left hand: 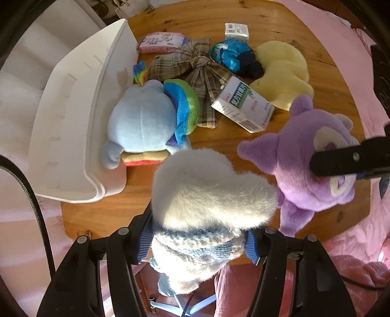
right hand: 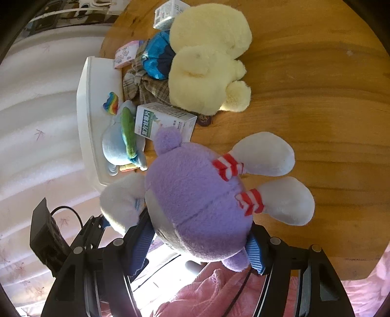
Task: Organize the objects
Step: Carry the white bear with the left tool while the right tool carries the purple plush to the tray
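My left gripper point(left hand: 198, 241) is shut on a fluffy white plush with a knitted blue-and-white band point(left hand: 209, 195), held above the near edge of the round wooden table point(left hand: 268, 14). My right gripper point(right hand: 198, 246) is shut on a purple plush with white feet and red-striped cuffs point(right hand: 195, 195); that plush shows at the right in the left wrist view point(left hand: 304, 156). A white bin point(left hand: 73, 117) stands at the table's left. A light-blue rainbow plush point(left hand: 146, 122) lies beside the bin.
On the table lie a plaid bow point(left hand: 195, 70), a white-and-green carton point(left hand: 243, 104), a yellow plush point(left hand: 282, 70), a blue shiny plush point(left hand: 234, 57), a pink wipes pack point(left hand: 160, 42) and a small white box point(left hand: 236, 30). Pink bedding point(left hand: 365, 219) surrounds the table.
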